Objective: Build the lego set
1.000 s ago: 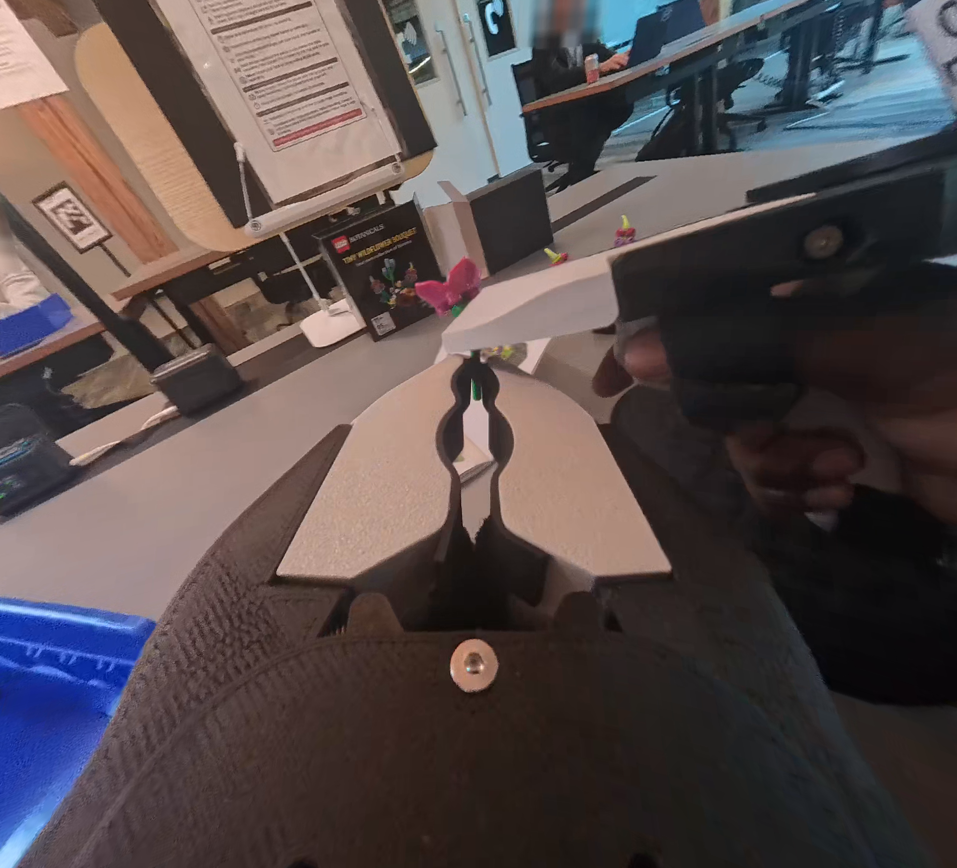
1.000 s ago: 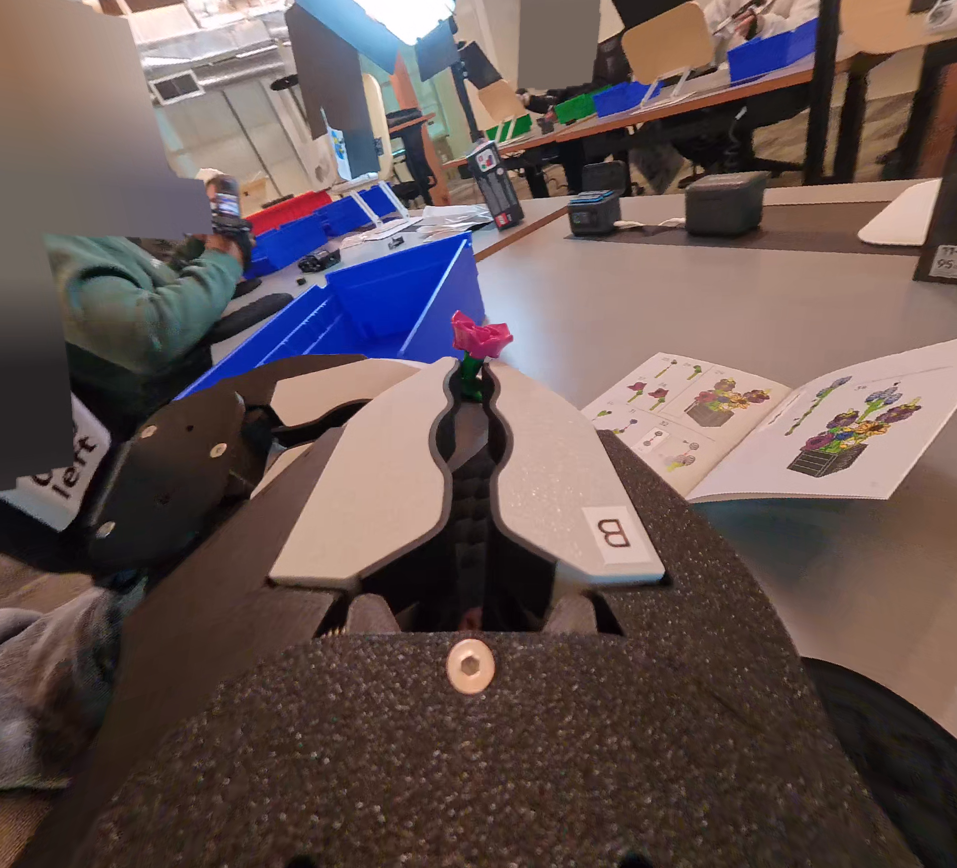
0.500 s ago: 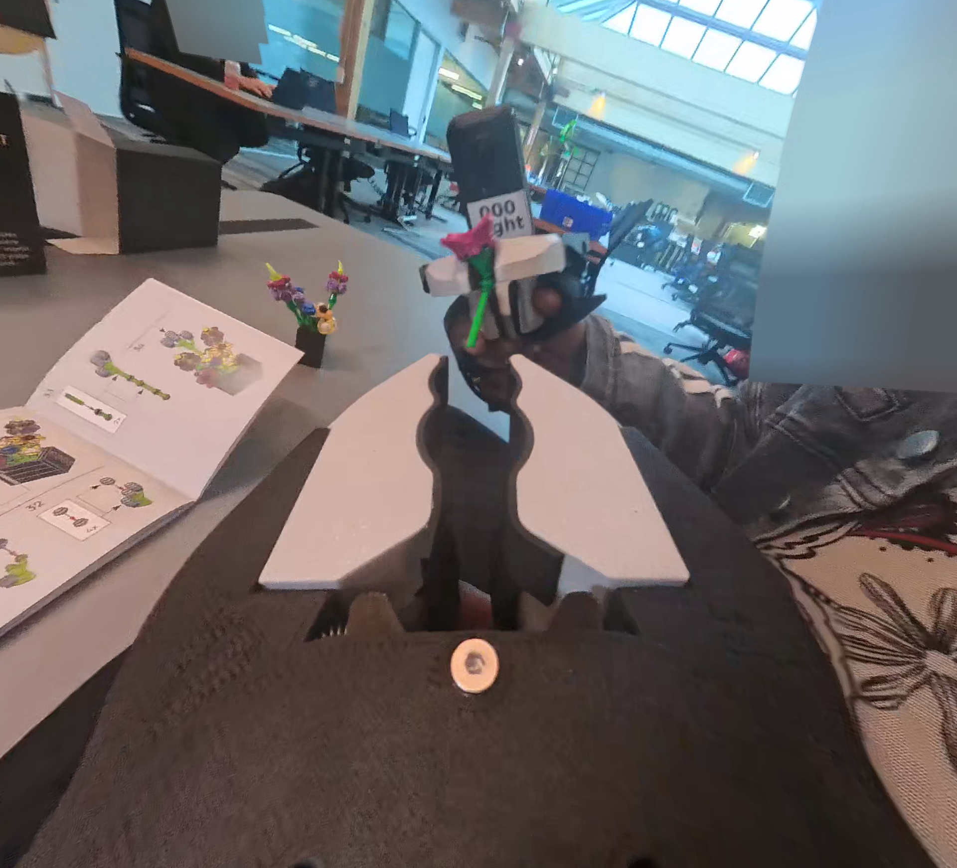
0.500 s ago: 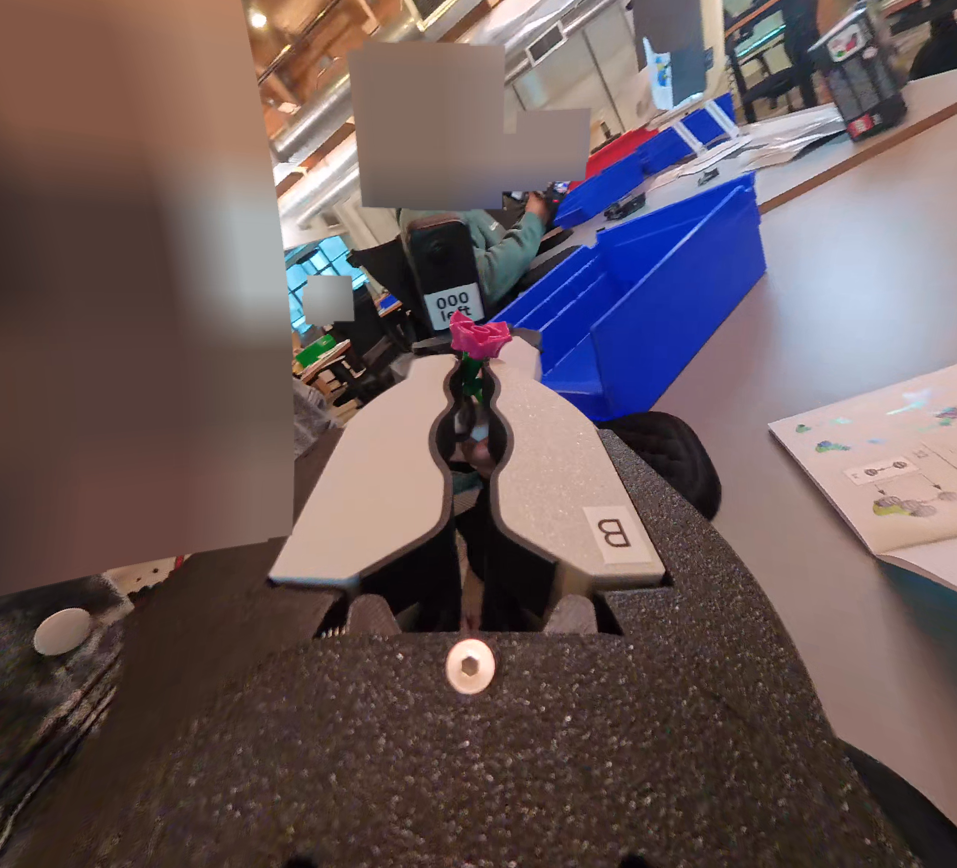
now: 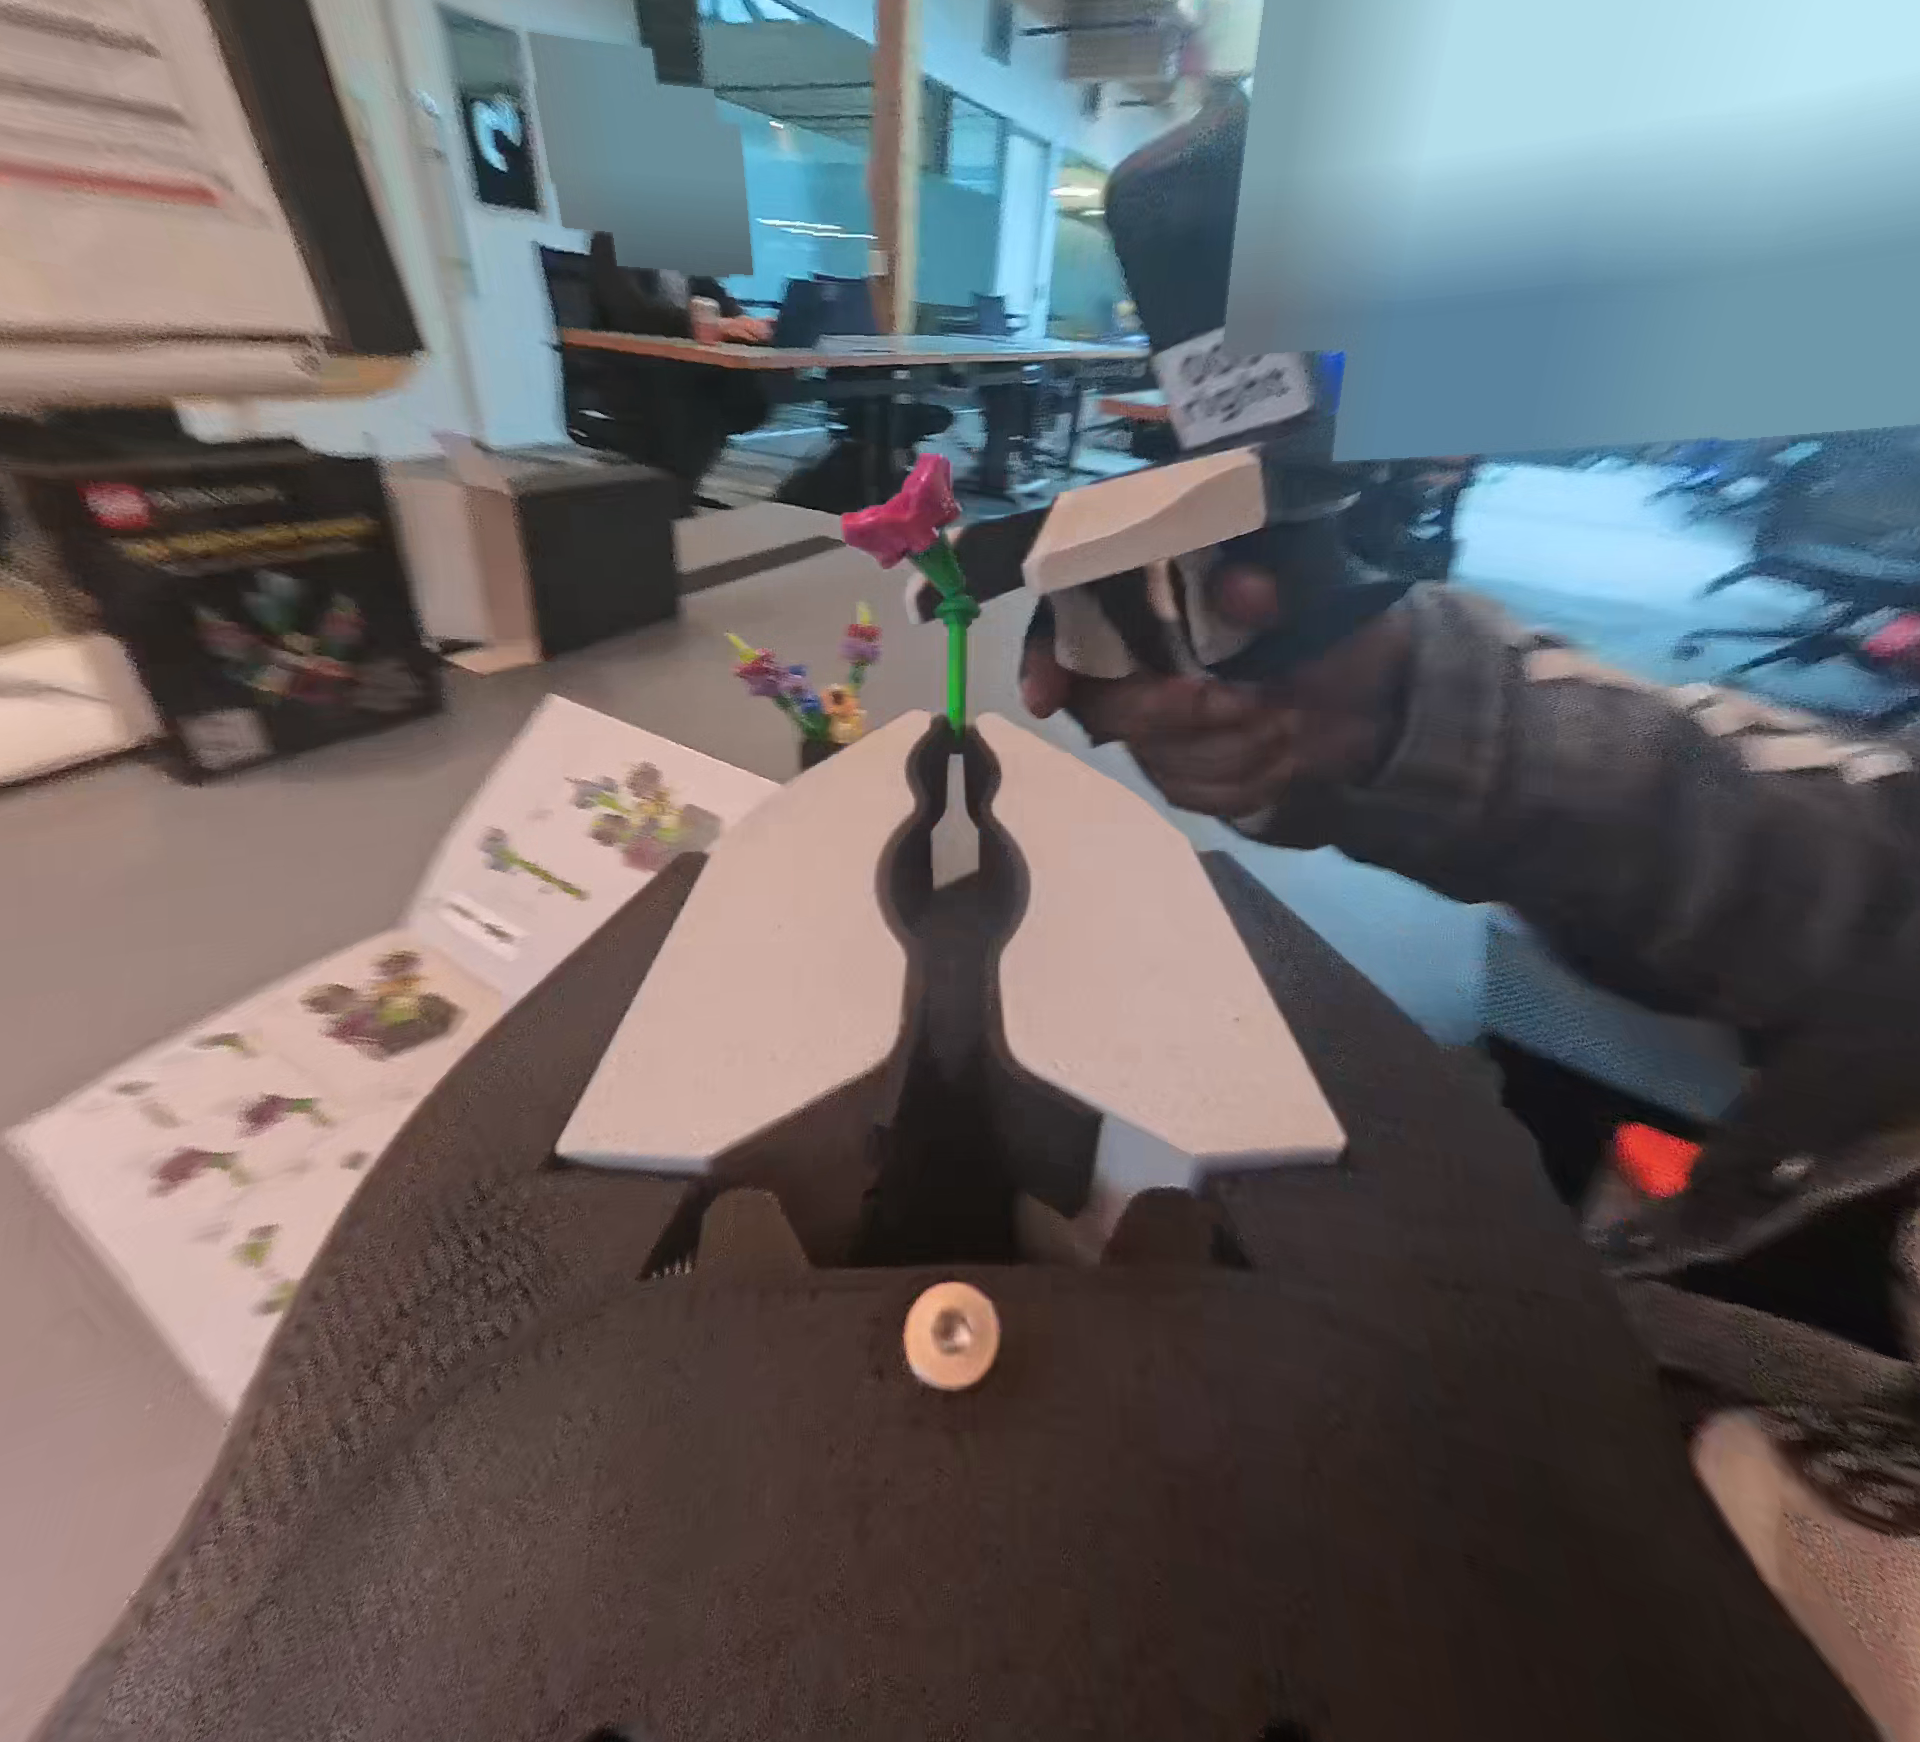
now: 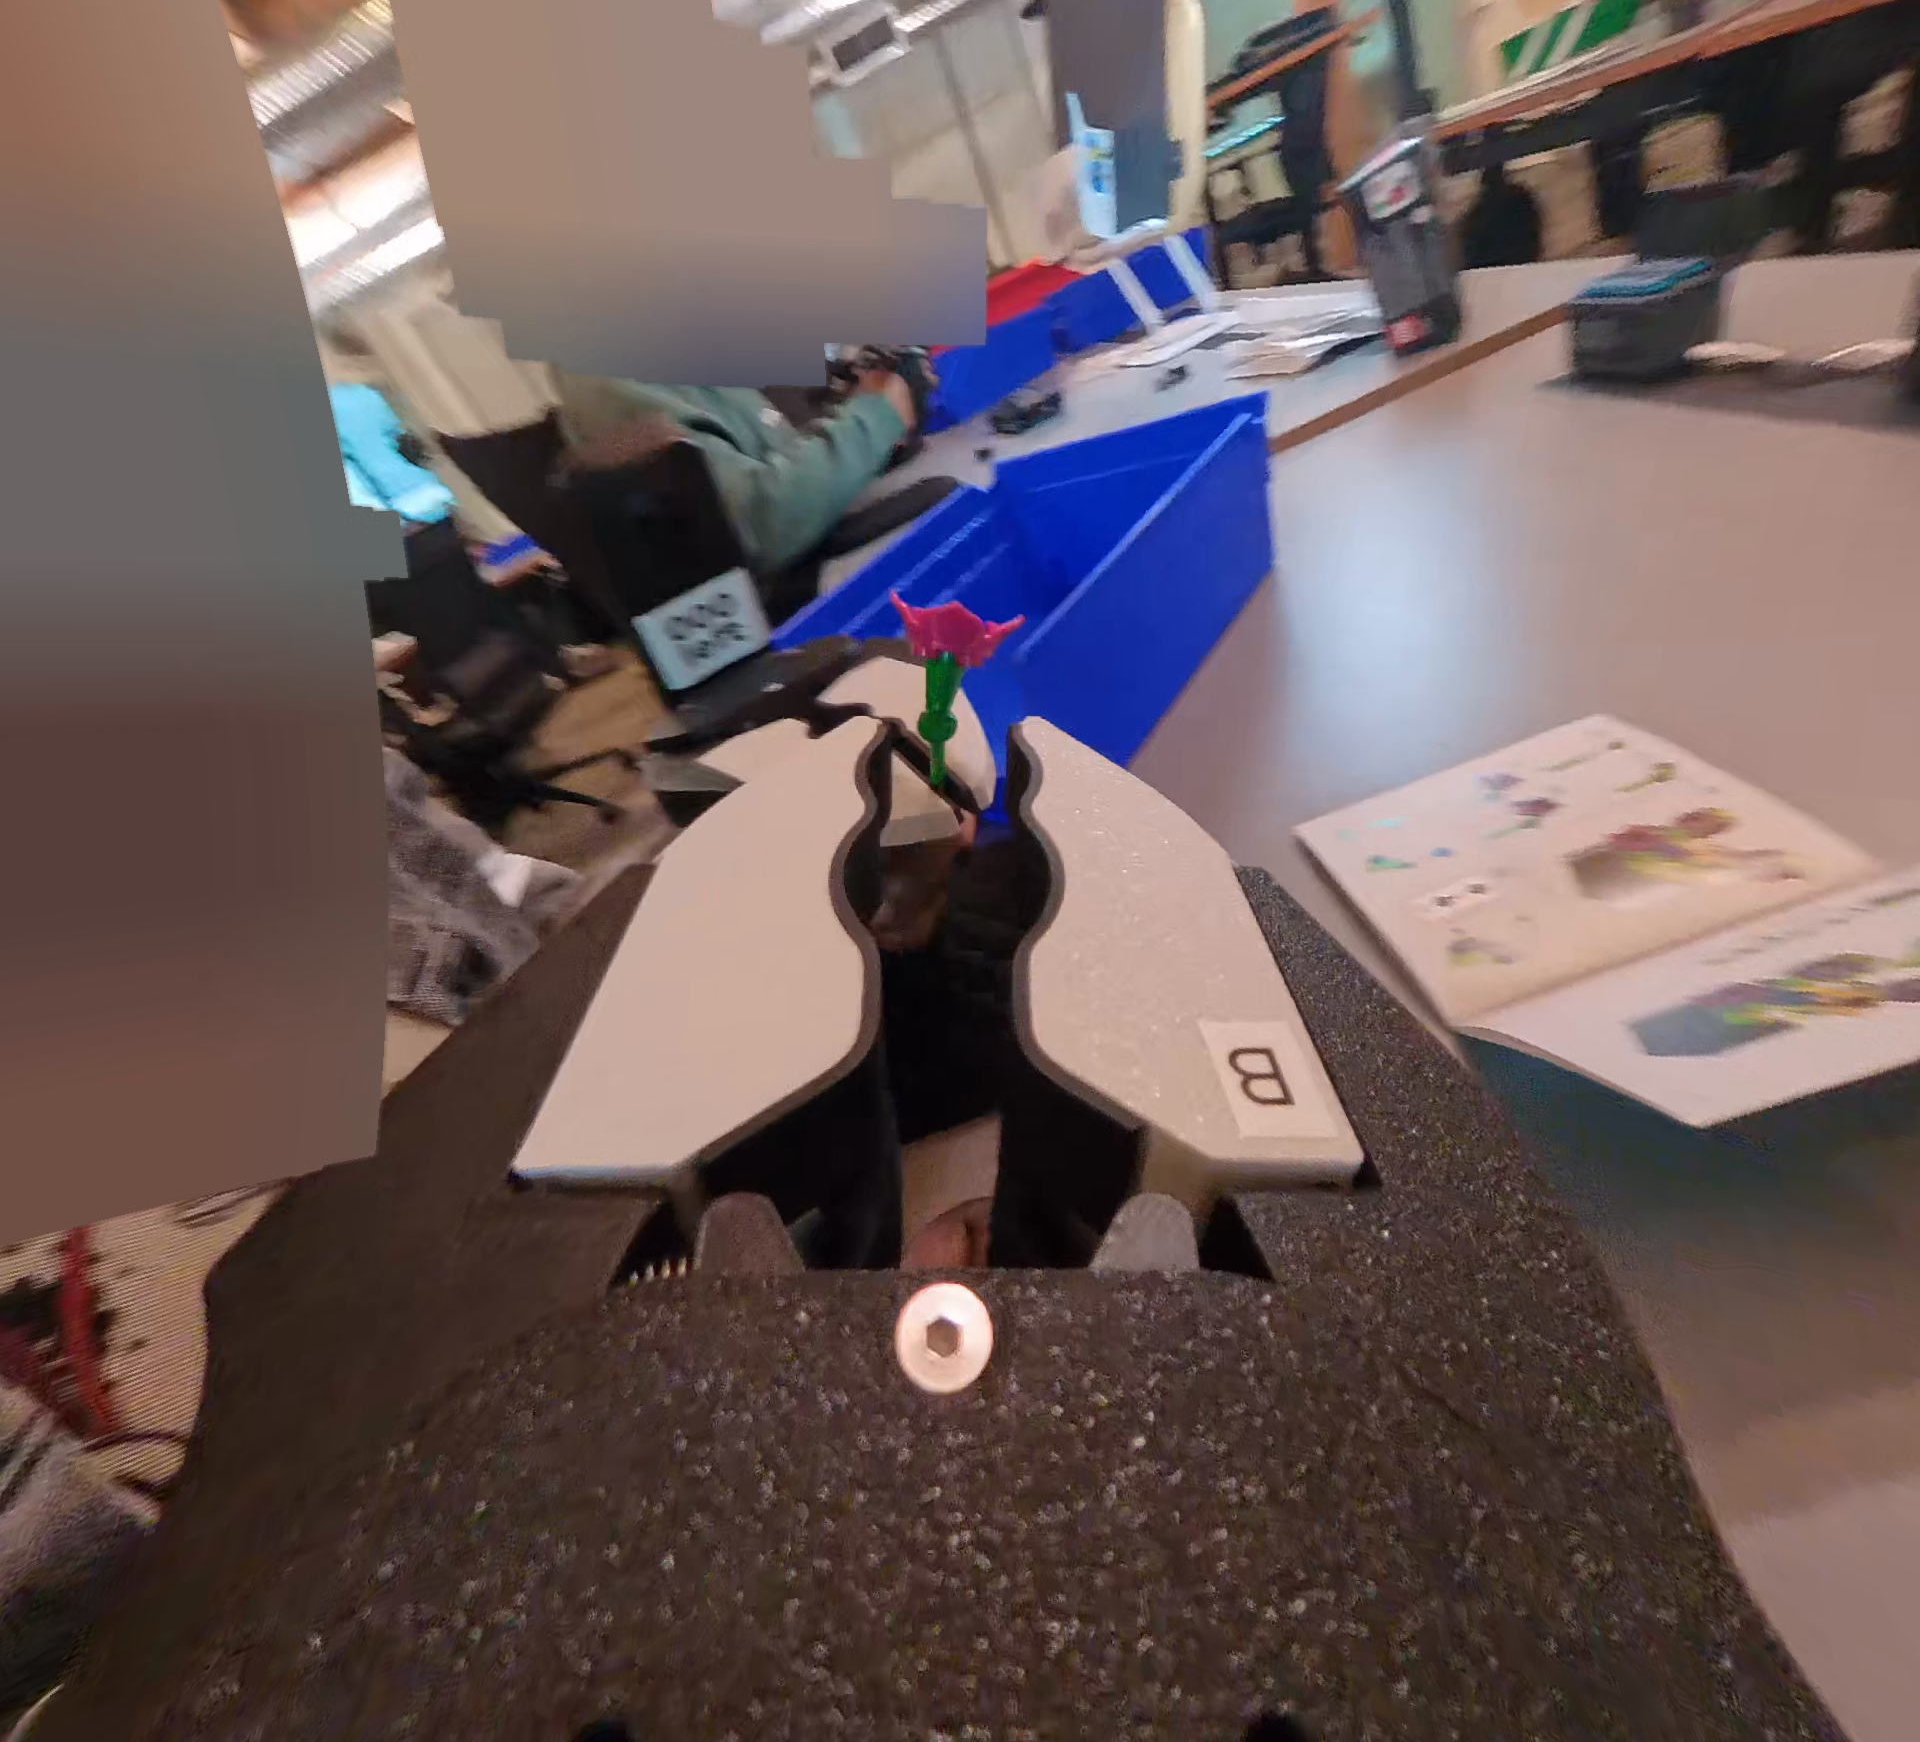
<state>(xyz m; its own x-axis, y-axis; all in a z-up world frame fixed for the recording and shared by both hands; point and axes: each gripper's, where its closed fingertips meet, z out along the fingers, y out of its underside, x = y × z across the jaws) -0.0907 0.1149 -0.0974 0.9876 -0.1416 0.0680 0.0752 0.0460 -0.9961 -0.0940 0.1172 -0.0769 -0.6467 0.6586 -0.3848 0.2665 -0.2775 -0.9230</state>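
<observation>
A small lego flower (image 5: pixel 902 508) with a pink head and a green stem stands upright in my left gripper (image 5: pixel 954 734), which is shut on the bottom of the stem. The flower also shows in the right wrist view (image 6: pixel 940 638), just beyond my right gripper (image 6: pixel 948 742), which is open and empty with its jaws apart on either side of the stem. In the left wrist view the right gripper's fingers (image 5: pixel 1143 508) sit just right of the flower. A small built bouquet in a black pot (image 5: pixel 821 695) stands on the grey table (image 5: pixel 156 861).
An open instruction booklet (image 5: pixel 364 1017) lies on the table and also shows in the right wrist view (image 6: pixel 1610 913). A blue bin (image 6: pixel 1122 549) stands at the table's edge. A black lego box (image 5: pixel 249 591) and a cardboard box (image 5: pixel 551 549) stand at the back.
Half a second ago my right gripper held the flower and my left was open. Now my left gripper has shut on the stem and my right has opened.
</observation>
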